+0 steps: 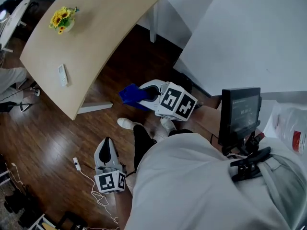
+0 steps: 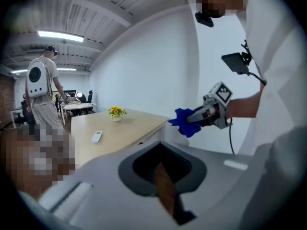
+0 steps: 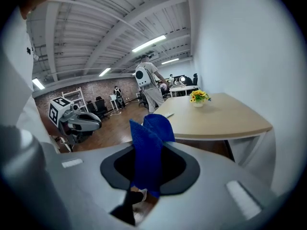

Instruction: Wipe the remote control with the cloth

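The white remote control (image 1: 63,74) lies on the light wooden table (image 1: 91,37), a little way from a vase of yellow flowers (image 1: 62,19); it also shows as the remote (image 2: 97,136) and the remote (image 3: 169,115). My right gripper (image 1: 145,94) is held above the floor beside the table's near edge, shut on the blue cloth (image 1: 131,95), which sticks up between its jaws as the cloth (image 3: 147,145). My left gripper (image 1: 106,143) hangs lower over the wooden floor, jaws shut and nothing in them. Both grippers are well short of the remote.
A white partition wall (image 1: 249,32) stands to the right of the table. A white cable (image 1: 88,176) trails on the floor by my left gripper. A person with a white backpack (image 2: 41,87) stands beyond the table. A small screen (image 1: 240,111) hangs on the wearer's chest.
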`<state>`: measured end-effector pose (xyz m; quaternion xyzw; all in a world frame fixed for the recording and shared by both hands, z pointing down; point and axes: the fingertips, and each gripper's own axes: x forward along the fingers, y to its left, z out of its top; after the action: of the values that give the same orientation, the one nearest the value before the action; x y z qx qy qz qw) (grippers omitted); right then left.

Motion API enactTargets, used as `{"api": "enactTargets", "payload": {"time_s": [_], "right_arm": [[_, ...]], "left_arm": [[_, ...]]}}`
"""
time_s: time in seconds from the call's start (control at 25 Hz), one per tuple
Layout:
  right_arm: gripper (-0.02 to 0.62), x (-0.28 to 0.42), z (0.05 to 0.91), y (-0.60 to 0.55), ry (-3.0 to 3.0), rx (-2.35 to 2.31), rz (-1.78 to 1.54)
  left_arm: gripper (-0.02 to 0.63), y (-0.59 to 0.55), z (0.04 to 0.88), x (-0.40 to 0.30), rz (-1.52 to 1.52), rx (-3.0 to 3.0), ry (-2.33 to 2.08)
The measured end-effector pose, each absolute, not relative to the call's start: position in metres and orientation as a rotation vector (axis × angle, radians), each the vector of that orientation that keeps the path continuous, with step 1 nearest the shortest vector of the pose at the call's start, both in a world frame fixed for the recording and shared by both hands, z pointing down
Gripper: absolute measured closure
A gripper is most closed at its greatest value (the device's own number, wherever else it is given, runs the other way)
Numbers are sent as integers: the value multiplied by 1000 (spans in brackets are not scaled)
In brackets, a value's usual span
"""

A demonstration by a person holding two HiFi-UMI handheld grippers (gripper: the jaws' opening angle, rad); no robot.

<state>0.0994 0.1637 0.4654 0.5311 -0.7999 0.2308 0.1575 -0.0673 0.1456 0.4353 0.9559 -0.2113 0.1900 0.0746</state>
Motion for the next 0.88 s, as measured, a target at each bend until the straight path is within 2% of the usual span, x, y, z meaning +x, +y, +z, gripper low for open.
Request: {"api": "enactTargets", "payload": {"time_s": [0.12,0.4,0.6,0.88], "right_arm": [[511,95,464,192,-2295,1516,658],[511,90,435,229,-2293,1599,591],[511,82,421,252,-2220,1701,548],[511,24,398,274,-2158,1787,536]], "left_arm": [[584,173,427,-73,621,2857,-612],[584,184,392,-78,450,2896,-628],[583,202,394,-79,420,2921,-458],[583,221,376,-130,424,2996,-281]]}}
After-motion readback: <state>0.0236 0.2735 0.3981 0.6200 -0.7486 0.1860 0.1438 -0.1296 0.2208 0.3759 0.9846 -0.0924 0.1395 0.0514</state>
